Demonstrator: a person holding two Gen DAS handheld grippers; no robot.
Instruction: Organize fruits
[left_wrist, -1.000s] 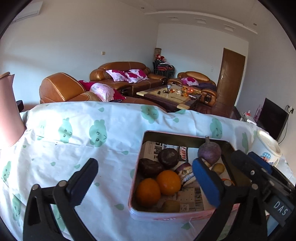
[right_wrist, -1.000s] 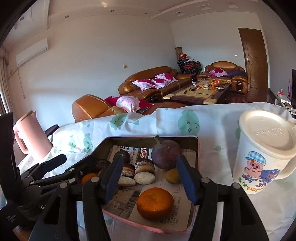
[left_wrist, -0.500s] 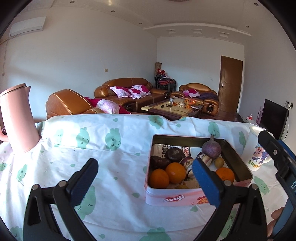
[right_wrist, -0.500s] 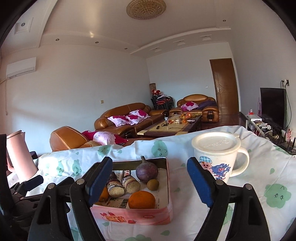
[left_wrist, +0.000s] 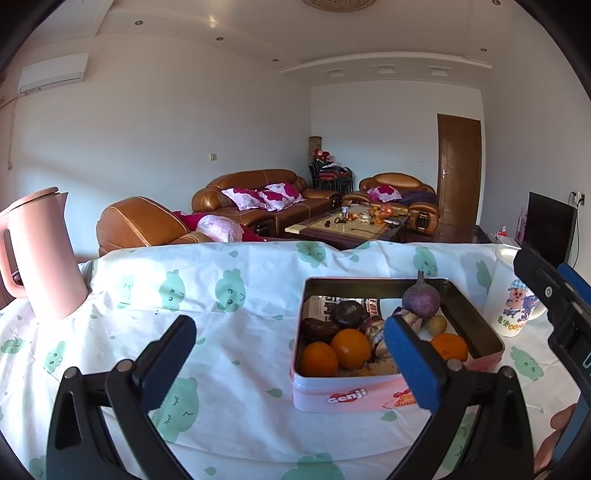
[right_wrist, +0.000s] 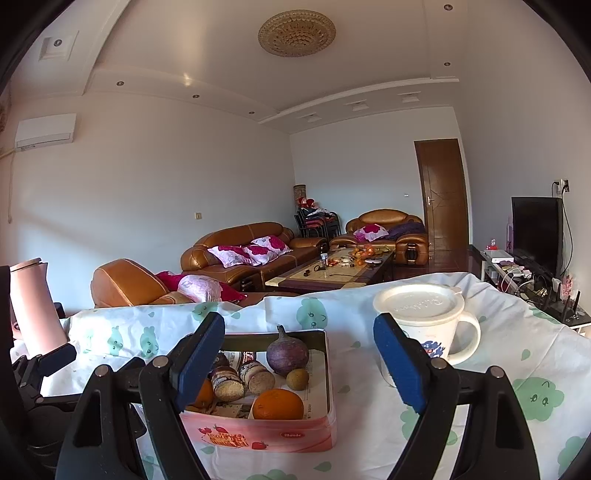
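White cloth (right_wrist: 498, 332) covers the table; fruit tin (right_wrist: 280, 435) sits low between the right gripper's (right_wrist: 299, 363) wide, empty jaws.

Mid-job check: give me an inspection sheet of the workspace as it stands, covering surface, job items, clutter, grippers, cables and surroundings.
Surface: table under a white cloth with green prints, wrinkled.
Job's things: pink tin lined with newspaper holds three oranges, a purple fruit, a small brown fruit, two dark round fruits and wrapped snacks.
Clutter: pink kettle at the left; lidded cartoon mug right of the tin.
Grippers: left gripper open and empty, short of the tin; right gripper open and empty, above the tin's near side.
Cables: nothing seen on the table; wires by the TV.
Surroundings: leather sofas, coffee table, closed door.
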